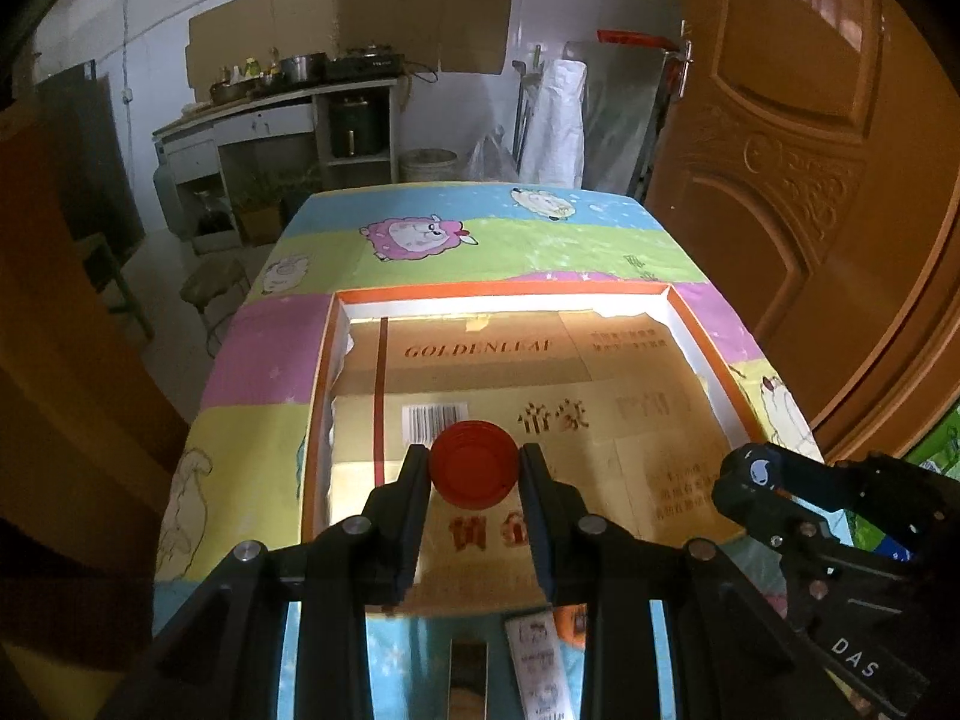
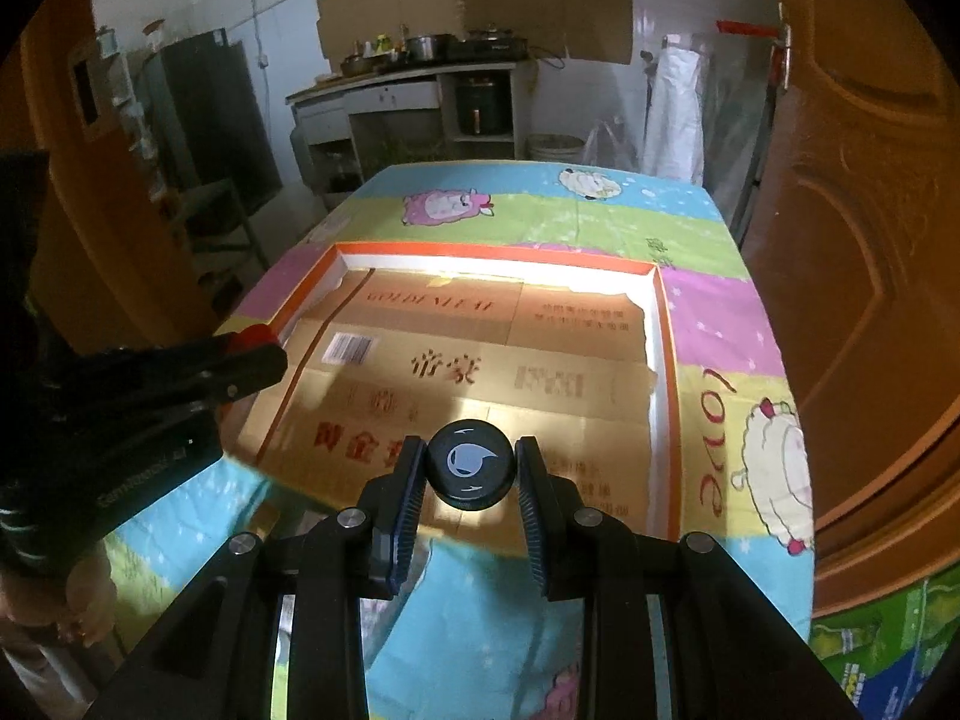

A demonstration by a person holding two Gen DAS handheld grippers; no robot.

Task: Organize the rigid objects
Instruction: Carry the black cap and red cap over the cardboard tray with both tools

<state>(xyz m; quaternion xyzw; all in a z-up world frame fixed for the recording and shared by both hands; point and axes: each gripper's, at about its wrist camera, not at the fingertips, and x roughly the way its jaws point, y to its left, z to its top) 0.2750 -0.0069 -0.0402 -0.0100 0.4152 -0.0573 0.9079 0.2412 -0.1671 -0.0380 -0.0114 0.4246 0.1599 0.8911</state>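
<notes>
My left gripper [image 1: 474, 468] is shut on a round red lid [image 1: 474, 463], held over the near part of a shallow orange-rimmed box [image 1: 318, 396] lined with brown cardboard. My right gripper [image 2: 471, 471] is shut on a round black lid [image 2: 471, 471] with a pale blue drop mark, above the box's [image 2: 663, 360] near edge. In the left wrist view the right gripper [image 1: 759, 474] shows at the right with the black lid [image 1: 757, 471]. The left gripper [image 2: 264, 351] and a sliver of the red lid [image 2: 255, 335] appear at the left of the right wrist view.
The box lies on a table under a colourful cartoon-sheep cloth [image 1: 480, 228]. A wooden door [image 1: 780, 150] stands close on the right. A kitchen counter [image 1: 282, 102] with pots lines the far wall. A white label strip [image 1: 537, 660] lies below the left gripper.
</notes>
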